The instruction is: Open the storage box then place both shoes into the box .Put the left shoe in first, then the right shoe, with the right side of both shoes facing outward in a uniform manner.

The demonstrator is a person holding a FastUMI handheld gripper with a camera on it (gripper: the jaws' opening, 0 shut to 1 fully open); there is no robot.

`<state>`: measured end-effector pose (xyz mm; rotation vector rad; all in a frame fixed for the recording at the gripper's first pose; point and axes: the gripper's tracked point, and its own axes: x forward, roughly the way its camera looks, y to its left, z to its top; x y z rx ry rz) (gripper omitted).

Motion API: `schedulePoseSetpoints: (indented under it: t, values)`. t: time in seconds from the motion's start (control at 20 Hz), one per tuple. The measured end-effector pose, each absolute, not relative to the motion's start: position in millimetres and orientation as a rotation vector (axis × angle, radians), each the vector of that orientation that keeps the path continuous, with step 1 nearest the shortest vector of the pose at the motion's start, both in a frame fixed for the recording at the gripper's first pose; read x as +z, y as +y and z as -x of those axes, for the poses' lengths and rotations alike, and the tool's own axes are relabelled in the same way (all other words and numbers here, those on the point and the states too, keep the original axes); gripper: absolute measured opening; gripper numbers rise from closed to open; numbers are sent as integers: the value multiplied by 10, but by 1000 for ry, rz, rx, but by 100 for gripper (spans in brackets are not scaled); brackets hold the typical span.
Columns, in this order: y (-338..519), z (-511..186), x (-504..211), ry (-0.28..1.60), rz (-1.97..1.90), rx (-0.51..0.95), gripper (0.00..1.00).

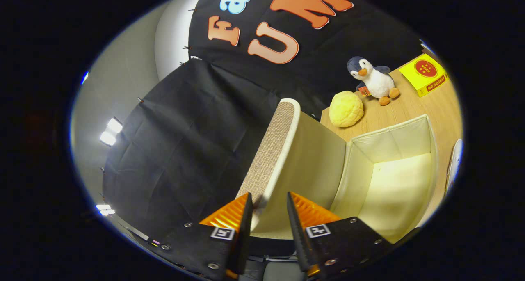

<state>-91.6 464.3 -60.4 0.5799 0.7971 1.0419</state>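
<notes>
Straddling the raised lid (287,149) of the storage box (393,182), the claw (268,205) is parted, its fingers not clearly pressing it. The box is seen open on the bench (414,104), at two o'clock.

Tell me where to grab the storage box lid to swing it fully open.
Grip the lid at its free front edge, where the gripper now straddles it, one finger on the woven outer face, one on the smooth inner face. It stands raised over the open box, so that thin edge fits the jaws.
</notes>
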Motion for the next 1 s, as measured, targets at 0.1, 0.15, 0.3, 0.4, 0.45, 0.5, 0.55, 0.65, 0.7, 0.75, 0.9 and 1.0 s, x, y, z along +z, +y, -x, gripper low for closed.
schedulePoseSetpoints:
  t: [0.1, 0.15, 0.3, 0.4, 0.45, 0.5, 0.55, 0.65, 0.7, 0.75, 0.9, 1.0]
  values:
    - [4653, 909, -659, 793, -563, 1012, 77]
    - [4609, 879, -716, 788, -542, 981, 83]
    - [4407, 733, -792, 757, -500, 897, 98]
    - [4208, 622, -824, 737, -506, 842, 98]
    - [4086, 575, -859, 730, -508, 811, 98]
    - [3943, 517, -896, 721, -507, 777, 98]
    - [3776, 457, -926, 713, -503, 740, 98]
    - [3408, 324, -991, 693, -494, 657, 98]
    - [3215, 251, -1034, 680, -490, 614, 98]
    - [3004, 198, -1068, 667, -486, 568, 98]
    - [2499, 84, -1189, 651, -476, 465, 98]
    - [2164, 33, -1295, 646, -457, 399, 98]
